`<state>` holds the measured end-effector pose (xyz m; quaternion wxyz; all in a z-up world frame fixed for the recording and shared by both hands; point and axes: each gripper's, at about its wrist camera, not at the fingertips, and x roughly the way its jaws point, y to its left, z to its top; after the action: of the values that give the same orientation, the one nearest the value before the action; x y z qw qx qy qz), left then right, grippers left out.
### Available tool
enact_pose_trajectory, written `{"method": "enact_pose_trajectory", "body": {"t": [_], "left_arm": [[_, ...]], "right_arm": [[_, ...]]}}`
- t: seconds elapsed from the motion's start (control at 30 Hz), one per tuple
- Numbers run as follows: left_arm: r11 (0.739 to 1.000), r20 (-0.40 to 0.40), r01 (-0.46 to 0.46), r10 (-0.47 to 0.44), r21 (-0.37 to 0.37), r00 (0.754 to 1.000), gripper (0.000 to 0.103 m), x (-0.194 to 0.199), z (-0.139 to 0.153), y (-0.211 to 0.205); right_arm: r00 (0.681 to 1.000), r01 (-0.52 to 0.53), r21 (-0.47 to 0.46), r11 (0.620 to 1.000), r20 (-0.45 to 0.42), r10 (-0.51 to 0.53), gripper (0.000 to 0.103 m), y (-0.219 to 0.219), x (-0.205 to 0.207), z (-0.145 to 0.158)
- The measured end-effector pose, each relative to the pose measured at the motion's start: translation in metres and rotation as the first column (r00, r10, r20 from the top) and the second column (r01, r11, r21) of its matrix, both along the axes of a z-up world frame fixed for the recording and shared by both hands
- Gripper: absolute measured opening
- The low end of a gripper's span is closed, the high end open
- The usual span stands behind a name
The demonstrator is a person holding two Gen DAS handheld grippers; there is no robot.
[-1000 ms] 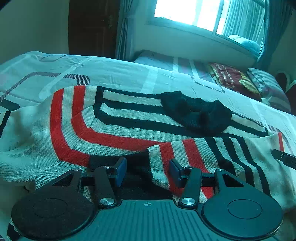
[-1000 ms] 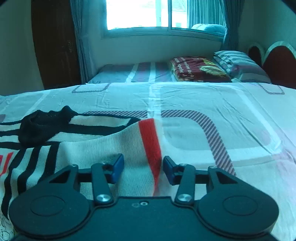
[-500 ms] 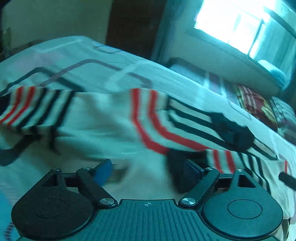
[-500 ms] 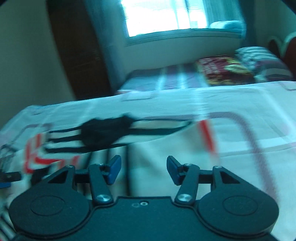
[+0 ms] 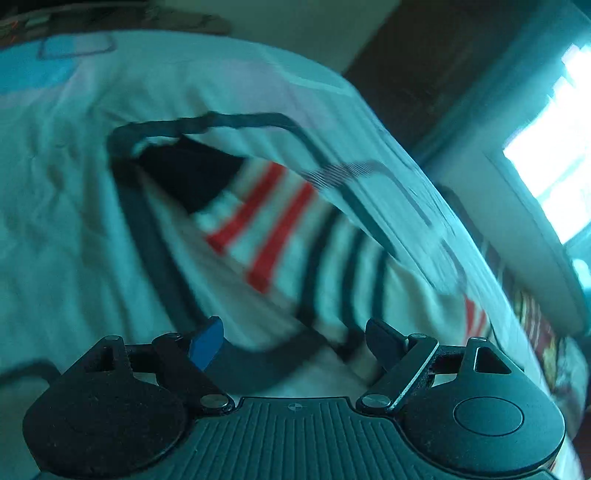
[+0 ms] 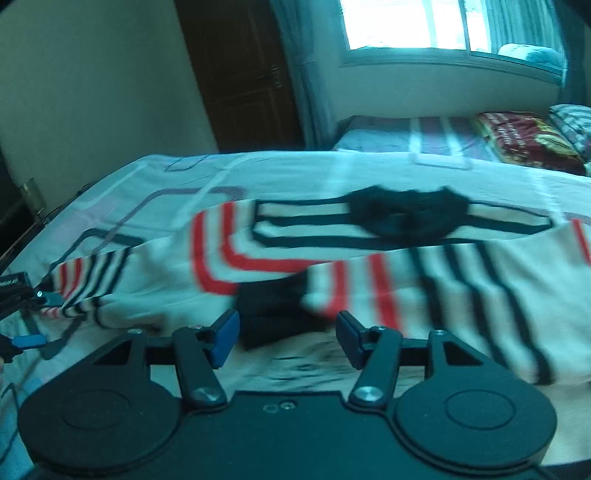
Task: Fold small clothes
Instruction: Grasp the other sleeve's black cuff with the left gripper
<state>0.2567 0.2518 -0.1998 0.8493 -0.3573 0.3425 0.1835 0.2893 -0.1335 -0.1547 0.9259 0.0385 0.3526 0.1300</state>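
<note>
Bedroom, dim teal light. Bright window (image 6: 443, 26) in the far wall, dark wooden door (image 6: 243, 74) to its left.

Bed (image 6: 332, 173): pale sheet printed with rounded grey outlines, filling the near and middle ground.

Second bed (image 6: 417, 138): far right under the window, carrying a dark red patterned pillow (image 6: 524, 136).

Sweater (image 6: 229, 254): knitted, cream with red and black stripes, lying flat across the bed; black collar (image 6: 406, 214) toward the far side, one sleeve folded over the body at right, other sleeve (image 5: 280, 229) stretched out left with its black cuff at the tip.

Left tongs (image 5: 293, 341): spread wide, having just opened, nothing between them, over the sheet just near the left sleeve.

Right tongs (image 6: 288, 332): partly spread, having just been opening, nothing pinched, poised over the sweater's near edge.

No containers in view.
</note>
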Motion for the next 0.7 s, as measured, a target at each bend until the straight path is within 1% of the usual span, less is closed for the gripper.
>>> {"method": "enact_pose_trajectory", "body": {"t": [0.03,0.07,0.1,0.13,0.17,0.2,0.37,0.4,0.47,0.5,0.53,0.57,0.63,0.67,0.7], "left_arm": [[1.0,0.007,-0.015,0.015,-0.021,1.0,0.083,0.001,-0.004,0.014],[0.999,0.015,-0.025,0.025,-0.035,1.0,0.079,0.002,-0.007,0.024],[0.999,0.019,-0.031,0.032,-0.043,0.999,0.065,0.004,-0.01,0.034],[0.998,0.018,-0.032,0.033,-0.062,0.999,0.058,0.007,-0.015,0.044],[0.995,0.032,-0.039,0.042,-0.089,0.999,0.057,0.01,-0.02,0.055],[0.995,0.041,-0.045,0.049,-0.094,0.998,0.053,0.013,-0.022,0.057],[0.995,0.079,-0.037,0.044,-0.094,0.996,0.043,0.034,-0.032,0.072],[0.995,0.08,-0.037,0.045,-0.088,0.996,0.038,0.038,-0.032,0.072],[0.995,0.071,-0.046,0.052,-0.086,0.996,0.018,0.046,-0.034,0.074],[0.994,0.061,-0.049,0.055,-0.093,0.997,0.006,0.049,-0.035,0.075],[0.993,0.062,-0.053,0.06,-0.105,0.996,0.006,0.049,-0.035,0.077],[0.994,0.07,-0.053,0.06,-0.099,0.996,0.006,0.05,-0.033,0.077],[0.998,0.104,-0.03,0.037,-0.063,0.994,0.006,0.048,-0.022,0.07],[0.999,0.128,-0.012,0.018,-0.046,0.992,0.006,0.049,-0.015,0.066],[1.0,0.149,0.009,-0.005,-0.027,0.989,0.006,0.053,-0.008,0.063]], "right_arm": [[1.0,-0.011,-0.002,1.0,-0.002,0.011,0.057,0.012,0.001,-0.001],[1.0,-0.02,-0.001,1.0,-0.004,0.02,0.057,0.022,0.001,-0.001],[1.0,-0.027,0.0,1.0,-0.007,0.027,0.057,0.032,0.002,-0.002],[0.999,-0.033,-0.004,0.999,-0.008,0.033,0.057,0.04,0.003,-0.002],[0.999,-0.037,-0.009,0.999,-0.007,0.037,0.057,0.048,0.004,-0.003],[0.999,-0.04,-0.013,0.999,-0.009,0.04,0.057,0.055,0.005,-0.004],[0.999,-0.039,-0.034,0.999,-0.008,0.039,0.057,0.077,0.012,-0.01],[0.999,-0.036,-0.041,0.998,-0.009,0.036,0.057,0.08,0.013,-0.011],[1.0,-0.029,-0.048,0.998,-0.007,0.029,0.057,0.084,0.016,-0.012],[1.0,-0.026,-0.053,0.998,-0.004,0.026,0.057,0.087,0.018,-0.013],[1.0,-0.021,-0.062,0.998,-0.001,0.021,0.057,0.089,0.019,-0.014],[1.0,-0.014,-0.074,0.997,0.004,0.015,0.057,0.091,0.021,-0.014],[1.0,-0.008,-0.088,0.996,0.01,0.009,0.056,0.094,0.025,-0.017],[1.0,-0.007,-0.11,0.994,0.008,0.007,0.056,0.097,0.027,-0.02],[1.0,-0.007,-0.15,0.989,-0.014,0.005,0.055,0.101,0.03,-0.027]]}}
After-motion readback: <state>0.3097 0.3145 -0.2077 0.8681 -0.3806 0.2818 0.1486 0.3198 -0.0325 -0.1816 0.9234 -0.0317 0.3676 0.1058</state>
